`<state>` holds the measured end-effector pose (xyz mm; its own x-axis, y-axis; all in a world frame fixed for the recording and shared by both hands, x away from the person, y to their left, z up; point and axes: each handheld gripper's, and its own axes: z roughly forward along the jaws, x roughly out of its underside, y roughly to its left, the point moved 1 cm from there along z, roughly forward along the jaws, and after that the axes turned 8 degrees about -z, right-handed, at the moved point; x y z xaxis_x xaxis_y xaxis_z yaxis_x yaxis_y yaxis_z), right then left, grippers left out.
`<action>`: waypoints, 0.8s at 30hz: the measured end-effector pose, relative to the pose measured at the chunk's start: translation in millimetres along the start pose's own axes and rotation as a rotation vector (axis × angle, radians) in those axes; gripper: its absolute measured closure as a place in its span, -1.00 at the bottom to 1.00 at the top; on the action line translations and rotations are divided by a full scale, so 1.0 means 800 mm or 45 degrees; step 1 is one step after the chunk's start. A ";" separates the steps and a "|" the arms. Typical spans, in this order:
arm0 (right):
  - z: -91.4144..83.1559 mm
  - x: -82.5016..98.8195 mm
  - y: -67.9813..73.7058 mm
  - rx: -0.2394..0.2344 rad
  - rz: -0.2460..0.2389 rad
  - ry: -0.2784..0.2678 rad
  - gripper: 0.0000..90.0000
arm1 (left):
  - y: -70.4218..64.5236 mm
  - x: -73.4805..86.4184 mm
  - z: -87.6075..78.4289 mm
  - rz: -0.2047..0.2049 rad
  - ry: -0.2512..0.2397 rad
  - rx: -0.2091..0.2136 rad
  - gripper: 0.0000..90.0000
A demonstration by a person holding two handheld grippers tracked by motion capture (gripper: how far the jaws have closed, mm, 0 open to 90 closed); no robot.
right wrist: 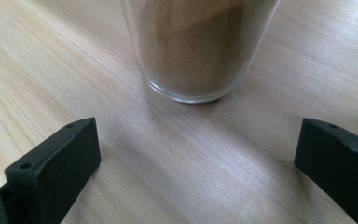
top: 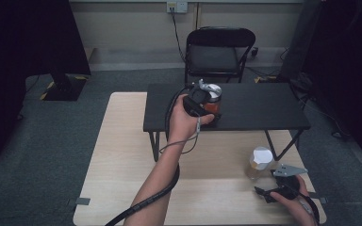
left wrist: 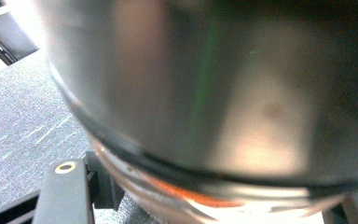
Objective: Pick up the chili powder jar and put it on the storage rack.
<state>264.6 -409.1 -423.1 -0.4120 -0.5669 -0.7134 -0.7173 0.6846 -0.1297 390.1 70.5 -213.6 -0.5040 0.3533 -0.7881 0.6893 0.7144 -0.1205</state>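
Left gripper (top: 206, 101): pinching a jar (top: 213, 99) on the black shelf (top: 264, 110), steadying it. Right gripper (top: 275, 188): jaws spread, facing a glass (top: 259, 162) near the table's (top: 122, 155) right edge.

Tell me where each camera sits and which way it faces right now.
High view: above the person's side, looking forward and down at the wooden table; both forearms enter below.
Left gripper view: rides the left claw, pressed against a red-filled jar.
Right gripper view: rides the right claw, open, facing a powder glass.
Shared: jar and glass appear from above too.

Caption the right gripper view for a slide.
Open hand-held gripper faces a glass of brown powder on the wooden table.
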 end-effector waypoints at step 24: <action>0.000 0.000 0.000 0.000 0.002 0.000 -1.00 | 0.004 0.014 -0.011 -0.043 -0.047 0.037 -0.83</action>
<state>264.6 -409.0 -423.0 -0.4130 -0.5662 -0.7134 -0.7168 0.6852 -0.1288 381.8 82.0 -217.5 -0.5084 0.3064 -0.8048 0.6873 0.7074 -0.1649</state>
